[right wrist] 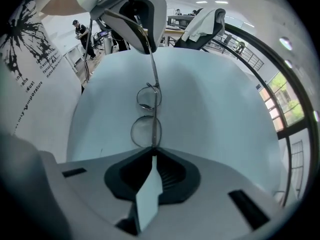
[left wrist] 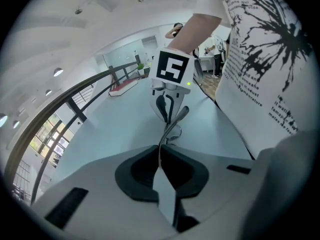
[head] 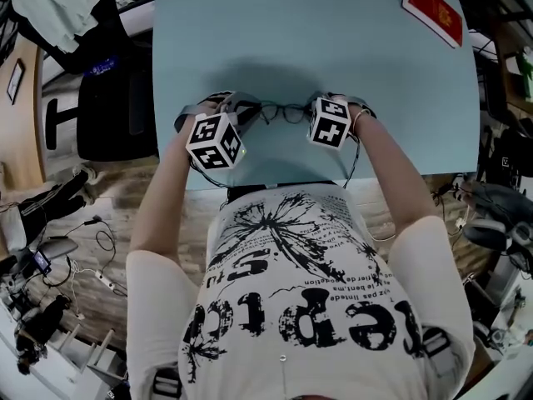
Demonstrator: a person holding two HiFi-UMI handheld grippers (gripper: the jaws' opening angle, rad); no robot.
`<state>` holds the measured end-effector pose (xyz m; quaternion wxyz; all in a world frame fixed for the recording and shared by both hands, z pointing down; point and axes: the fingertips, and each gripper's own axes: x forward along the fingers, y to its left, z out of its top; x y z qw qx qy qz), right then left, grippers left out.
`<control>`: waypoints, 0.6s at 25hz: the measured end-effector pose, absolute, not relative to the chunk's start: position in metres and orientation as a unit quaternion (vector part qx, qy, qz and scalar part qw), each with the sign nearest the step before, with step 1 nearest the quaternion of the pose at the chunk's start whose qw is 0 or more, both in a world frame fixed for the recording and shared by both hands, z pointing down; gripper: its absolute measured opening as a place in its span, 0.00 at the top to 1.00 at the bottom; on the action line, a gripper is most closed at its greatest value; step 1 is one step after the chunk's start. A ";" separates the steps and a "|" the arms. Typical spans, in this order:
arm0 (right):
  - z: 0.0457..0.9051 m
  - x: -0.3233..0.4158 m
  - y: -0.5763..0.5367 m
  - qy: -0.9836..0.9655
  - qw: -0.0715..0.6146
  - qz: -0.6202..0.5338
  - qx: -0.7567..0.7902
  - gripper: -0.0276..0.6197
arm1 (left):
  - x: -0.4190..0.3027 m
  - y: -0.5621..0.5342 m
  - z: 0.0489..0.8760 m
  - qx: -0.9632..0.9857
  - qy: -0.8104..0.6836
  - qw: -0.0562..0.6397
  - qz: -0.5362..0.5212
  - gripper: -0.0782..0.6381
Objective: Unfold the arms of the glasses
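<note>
Thin wire-rimmed glasses hang between my two grippers just above the pale blue table, near its front edge. My left gripper is shut on a slim metal arm of the glasses. That arm runs straight from the left jaws toward the right gripper. My right gripper points steeply down and is shut on the end of the frame beside the near lens. In the right gripper view the far lens and the long arm lead up to the left gripper.
A red book lies at the table's far right corner. A black chair with white cloth stands left of the table. Cables and gear litter the floor on the left. The person's torso is close to the table's front edge.
</note>
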<state>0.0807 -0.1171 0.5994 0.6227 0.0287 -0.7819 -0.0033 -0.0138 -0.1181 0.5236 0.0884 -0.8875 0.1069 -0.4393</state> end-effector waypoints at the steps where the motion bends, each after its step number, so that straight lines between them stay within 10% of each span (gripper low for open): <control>1: 0.600 0.083 -0.118 -0.780 0.625 -0.005 0.029 0.90 | -0.017 -0.117 0.524 -0.891 0.109 0.086 -0.433 0.85; 15: 0.597 0.093 -0.119 -0.769 0.639 -0.022 0.017 0.85 | -0.012 -0.108 0.523 -0.897 0.123 0.076 -0.417 0.85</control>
